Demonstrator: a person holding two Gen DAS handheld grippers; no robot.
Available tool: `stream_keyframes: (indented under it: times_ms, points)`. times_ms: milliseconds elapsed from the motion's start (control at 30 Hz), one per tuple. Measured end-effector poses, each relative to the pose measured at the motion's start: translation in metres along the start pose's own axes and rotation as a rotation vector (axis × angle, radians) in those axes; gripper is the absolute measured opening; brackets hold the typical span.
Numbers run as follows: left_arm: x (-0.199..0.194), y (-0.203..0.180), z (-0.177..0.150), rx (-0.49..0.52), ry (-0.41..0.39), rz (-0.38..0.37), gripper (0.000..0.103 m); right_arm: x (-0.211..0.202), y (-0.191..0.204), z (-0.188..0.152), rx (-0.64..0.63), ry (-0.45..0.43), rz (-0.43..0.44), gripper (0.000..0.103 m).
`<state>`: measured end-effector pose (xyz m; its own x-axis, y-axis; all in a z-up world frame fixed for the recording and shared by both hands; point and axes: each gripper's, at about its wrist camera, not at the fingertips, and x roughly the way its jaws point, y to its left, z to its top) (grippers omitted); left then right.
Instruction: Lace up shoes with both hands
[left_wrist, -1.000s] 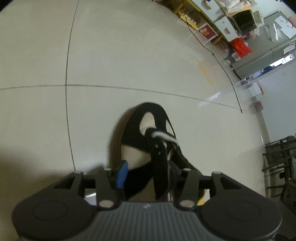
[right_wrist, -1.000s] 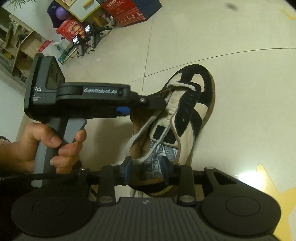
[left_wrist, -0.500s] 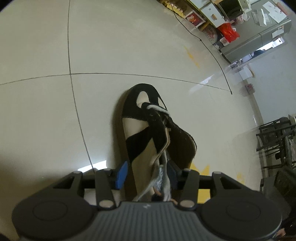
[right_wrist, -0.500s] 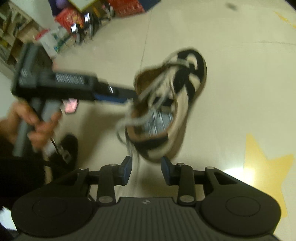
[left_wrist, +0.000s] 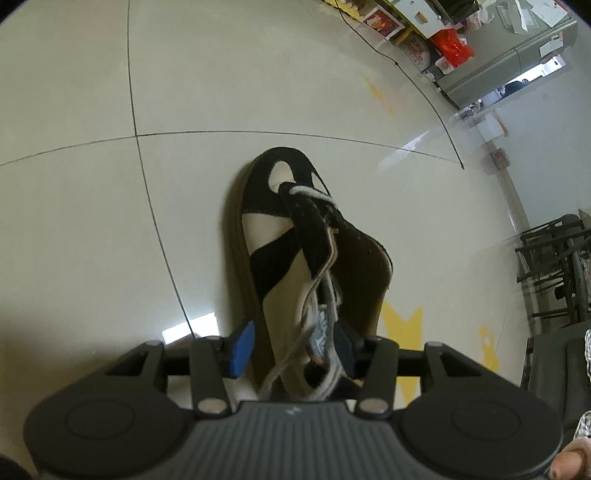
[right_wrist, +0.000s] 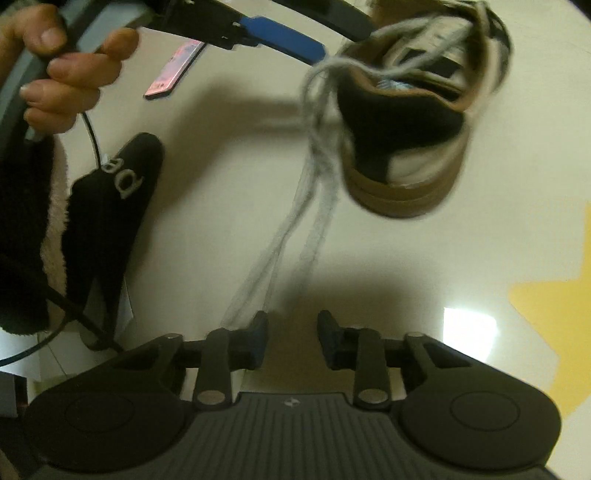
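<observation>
The left tool (left_wrist: 291, 350) has its two pads set around the heel end of the shoe (left_wrist: 295, 236), the collar and the loose grey-white lace (left_wrist: 314, 295) passing between them; it looks to be clamped on the heel collar, which would explain why the shoe hangs tilted, sole turned toward the right-hand view, instead of lying flat. In the right wrist view this same left tool (right_wrist: 284, 40) reaches in from the upper left, its blue pad against the shoe's opening (right_wrist: 410, 99), with a hand (right_wrist: 66, 70) wrapped round its grip, fingers curled, held above the floor (right_wrist: 406, 266). Holding the shoe up this way lets the lace ends (right_wrist: 306, 206) fall free and straight, where a second tool can take them. The right tool (right_wrist: 291, 334) sits low and near, pads apart at a middling gap with nothing between them; the lace ends dangle just to the left of its left pad, blurred, and whether they touch it I cannot tell. Only one crossing of lace shows near the toe (left_wrist: 310, 194), so most eyelets appear unthreaded. A black slipper (right_wrist: 114, 206) lies on the floor toward its left edge.
</observation>
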<state>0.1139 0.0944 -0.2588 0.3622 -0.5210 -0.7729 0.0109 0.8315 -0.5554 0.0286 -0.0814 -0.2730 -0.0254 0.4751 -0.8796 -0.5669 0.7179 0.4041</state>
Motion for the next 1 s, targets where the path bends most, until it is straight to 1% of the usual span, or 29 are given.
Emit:
stream_keyframes:
  times_ms: [67, 100, 133, 167, 200, 300, 400, 500, 567, 633, 733, 767, 833, 900, 1000]
  points:
    - [-0.001, 0.000, -0.001, 0.004, 0.000, 0.000, 0.049, 0.003, 0.002, 0.004, -0.010, -0.008, 0.000, 0.025]
    - [-0.002, 0.001, -0.001, 0.004, -0.001, 0.000, 0.049, 0.004, 0.004, 0.005, -0.020, -0.010, -0.008, 0.016]
    - [-0.003, 0.001, -0.001, 0.003, -0.001, 0.000, 0.049, 0.005, 0.006, 0.005, -0.041, -0.012, -0.023, 0.011]
    - [-0.003, 0.002, -0.001, 0.001, -0.002, 0.000, 0.049, 0.006, 0.009, 0.005, -0.065, -0.015, -0.040, 0.001]
    - [-0.004, 0.003, -0.001, -0.001, -0.004, 0.000, 0.049, 0.007, 0.012, 0.004, -0.090, -0.017, -0.053, 0.000]
    - [-0.007, 0.005, -0.001, -0.007, -0.009, -0.002, 0.049, 0.006, 0.015, 0.003, -0.121, -0.019, -0.072, 0.000]
    - [-0.009, 0.006, 0.000, -0.007, -0.012, -0.013, 0.050, -0.005, 0.005, 0.010, -0.083, -0.045, -0.085, 0.000]
    - [-0.012, 0.004, -0.001, 0.011, -0.020, -0.021, 0.052, -0.026, -0.014, 0.020, -0.024, -0.088, -0.107, 0.000]
    - [-0.013, 0.004, 0.000, 0.016, -0.022, -0.026, 0.052, -0.040, -0.024, 0.024, -0.009, -0.118, -0.124, 0.000]
    - [-0.012, 0.003, 0.000, 0.017, -0.021, -0.032, 0.052, -0.055, -0.030, 0.027, 0.002, -0.148, -0.122, 0.000]
    - [-0.011, 0.002, 0.000, 0.021, -0.007, -0.061, 0.051, -0.070, -0.033, 0.031, 0.028, -0.163, -0.100, 0.001]
    - [-0.011, 0.001, 0.000, 0.030, -0.002, -0.077, 0.050, -0.071, -0.032, 0.032, 0.032, -0.164, -0.093, 0.006]
    - [-0.013, -0.005, 0.000, 0.068, 0.005, -0.112, 0.050, -0.071, -0.031, 0.033, 0.035, -0.167, -0.082, 0.007]
    - [-0.016, -0.013, -0.002, 0.131, 0.015, -0.137, 0.050, -0.065, -0.027, 0.034, 0.029, -0.161, -0.074, 0.008]
    - [-0.017, -0.024, -0.009, 0.235, 0.043, -0.120, 0.050, -0.060, -0.024, 0.034, 0.018, -0.153, -0.073, 0.008]
